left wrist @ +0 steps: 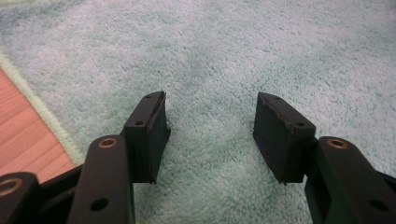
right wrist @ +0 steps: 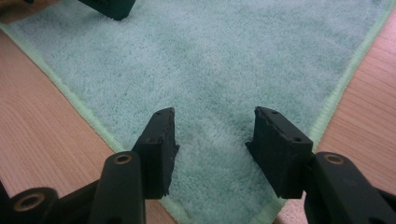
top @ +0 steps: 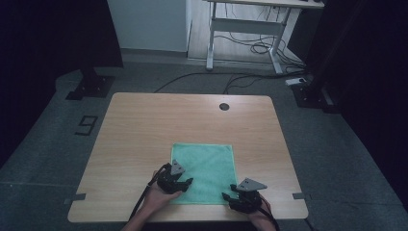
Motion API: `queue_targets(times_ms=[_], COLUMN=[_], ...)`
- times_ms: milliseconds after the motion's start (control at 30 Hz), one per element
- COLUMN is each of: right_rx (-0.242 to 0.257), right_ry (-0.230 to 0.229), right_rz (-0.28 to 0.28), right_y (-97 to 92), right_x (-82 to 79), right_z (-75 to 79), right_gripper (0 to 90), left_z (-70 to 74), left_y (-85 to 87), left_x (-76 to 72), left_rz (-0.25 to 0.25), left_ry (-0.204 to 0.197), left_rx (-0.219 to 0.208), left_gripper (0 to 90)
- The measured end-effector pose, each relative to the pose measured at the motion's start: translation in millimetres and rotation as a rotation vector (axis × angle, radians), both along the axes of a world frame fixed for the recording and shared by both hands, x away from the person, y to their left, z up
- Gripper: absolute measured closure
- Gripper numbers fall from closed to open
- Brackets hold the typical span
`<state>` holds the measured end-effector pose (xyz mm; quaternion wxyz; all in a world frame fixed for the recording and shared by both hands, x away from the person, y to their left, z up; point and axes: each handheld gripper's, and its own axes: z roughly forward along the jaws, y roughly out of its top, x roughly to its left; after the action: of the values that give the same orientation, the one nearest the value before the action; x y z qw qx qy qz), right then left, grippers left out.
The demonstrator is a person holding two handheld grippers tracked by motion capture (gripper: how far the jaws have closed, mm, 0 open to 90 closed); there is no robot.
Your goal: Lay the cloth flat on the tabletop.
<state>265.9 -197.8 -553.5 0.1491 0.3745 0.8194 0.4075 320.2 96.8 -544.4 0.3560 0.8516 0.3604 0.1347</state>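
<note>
High view showed the wooden table, the largest item, with a round cable hole near its far edge. On the near half of the tabletop, slightly right of centre, lay the green towel, spread flat in one layer, its near edge close to the near edge of the table.

The left gripper sat over the near left corner of the towel, held by the person's left hand, with its grey plate on top and a black cable running toward the near edge. The right gripper sat at the near right corner of the towel, pointing left across that corner, with the right hand behind it.

Left gripper view placed the left gripper above the towel, with a hemmed edge and bare wood to its left. The jaws stood apart, released, with flat pile visible between them and no cloth gripped.

Right gripper view placed the right gripper directly over the towel corner, with table wood on both sides of the hem. The jaws were likewise apart and released; the cloth lay flat beneath the gap and the pads pressed on nothing. The tip of the other gripper appeared at the far left of that view.
</note>
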Motion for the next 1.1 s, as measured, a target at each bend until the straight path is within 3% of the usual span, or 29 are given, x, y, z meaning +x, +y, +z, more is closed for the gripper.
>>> queue_targets(times_ms=[300,400,567,767,900,1100], right_rx=[-0.009,0.005,0.065,0.083,0.097,0.114], right_ry=[-0.011,-0.011,-0.051,-0.060,-0.065,-0.058], right_rz=[0.010,0.005,0.012,0.050,0.076,0.103], right_y=[5.3,5.5,16.1,38.9,56.8,77.9], right_x=[-3.9,-1.8,3.0,10.8,18.8,28.9], right_z=[-0.4,1.3,17.4,25.0,29.1,30.0], right_gripper=[46.4,44.4,42.3,39.1,37.8,36.9], left_z=[1.0,6.3,19.7,28.6,28.5,28.8], left_y=[6.3,8.2,17.1,26.2,33.8,42.4], left_x=[1.6,2.1,11.0,30.8,55.2,75.3], left_rz=[-0.019,-0.001,0.037,0.073,0.099,0.131], left_ry=[0.034,-0.005,-0.018,-0.033,-0.012,-0.005], left_rx=[-0.034,-0.032,-0.069,-0.089,-0.104,-0.106], left_gripper=[41.2,40.3,39.0,37.4,36.6,36.9])
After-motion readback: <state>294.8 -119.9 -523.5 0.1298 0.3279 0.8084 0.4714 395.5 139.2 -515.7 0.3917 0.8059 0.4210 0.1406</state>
